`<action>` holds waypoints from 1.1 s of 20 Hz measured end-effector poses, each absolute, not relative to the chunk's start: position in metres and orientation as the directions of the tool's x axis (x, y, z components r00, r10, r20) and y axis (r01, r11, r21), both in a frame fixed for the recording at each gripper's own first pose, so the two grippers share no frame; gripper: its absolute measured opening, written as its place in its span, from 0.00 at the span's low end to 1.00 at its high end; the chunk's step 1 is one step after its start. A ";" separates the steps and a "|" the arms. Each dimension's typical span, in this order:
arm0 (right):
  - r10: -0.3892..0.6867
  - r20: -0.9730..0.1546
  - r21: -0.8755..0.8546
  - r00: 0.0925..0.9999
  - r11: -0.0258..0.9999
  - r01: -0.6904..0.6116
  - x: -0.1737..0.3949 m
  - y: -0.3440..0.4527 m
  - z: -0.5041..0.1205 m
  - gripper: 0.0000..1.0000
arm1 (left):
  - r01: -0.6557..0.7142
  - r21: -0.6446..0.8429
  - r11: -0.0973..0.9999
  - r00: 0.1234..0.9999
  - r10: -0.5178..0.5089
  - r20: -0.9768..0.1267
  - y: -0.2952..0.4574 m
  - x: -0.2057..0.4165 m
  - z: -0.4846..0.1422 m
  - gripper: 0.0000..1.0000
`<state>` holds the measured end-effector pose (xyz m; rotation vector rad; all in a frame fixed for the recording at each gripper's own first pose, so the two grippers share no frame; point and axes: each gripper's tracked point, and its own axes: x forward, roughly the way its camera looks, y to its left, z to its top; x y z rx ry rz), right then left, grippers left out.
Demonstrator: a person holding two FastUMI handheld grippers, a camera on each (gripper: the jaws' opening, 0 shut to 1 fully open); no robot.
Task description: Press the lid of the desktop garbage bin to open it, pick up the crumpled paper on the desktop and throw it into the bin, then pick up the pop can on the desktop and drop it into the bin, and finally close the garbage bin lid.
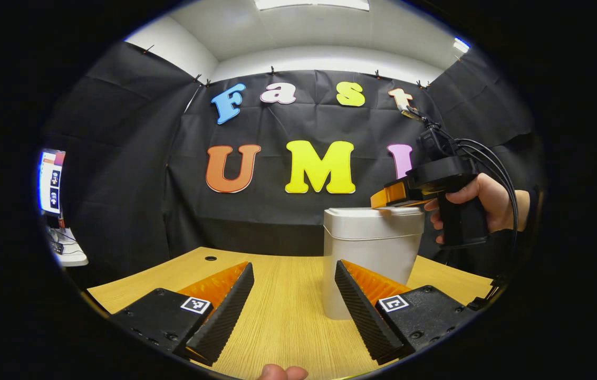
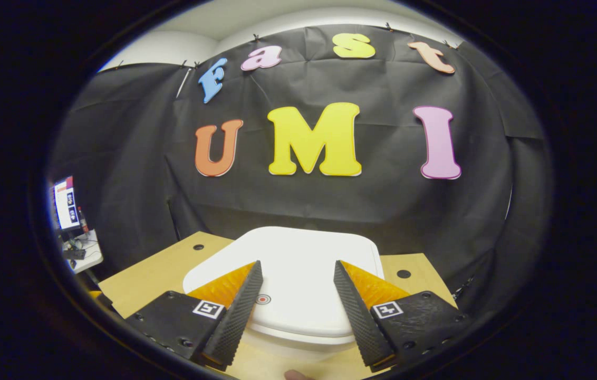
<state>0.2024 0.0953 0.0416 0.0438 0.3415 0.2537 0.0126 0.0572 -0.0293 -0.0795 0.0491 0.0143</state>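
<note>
The white garbage bin (image 1: 367,248) stands on the counter (image 1: 277,316), lid (image 2: 298,274) closed, looking light, rigid and smooth, so press its marked centre; right gripper (image 2: 293,306) hovers above, fingers spread, left gripper (image 1: 293,306) likewise.

Recording booth: black cloth wall (image 2: 119,174), wooden desk (image 1: 282,316), monitor (image 1: 51,182).

1. Wooden desk (image 1: 282,311): light grain, bearing a small round hole (image 1: 210,258) near its far left corner.
2. Monitor (image 1: 51,181): lit, well left of the desk.
3. White side table (image 1: 69,253): beneath the monitor, cluttered.
</note>
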 end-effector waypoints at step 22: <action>0.251 -0.270 0.078 0.930 0.968 -0.239 0.198 0.098 0.026 0.77 | -0.024 -0.071 0.997 0.998 0.020 -0.059 0.058 0.014 -0.032 0.99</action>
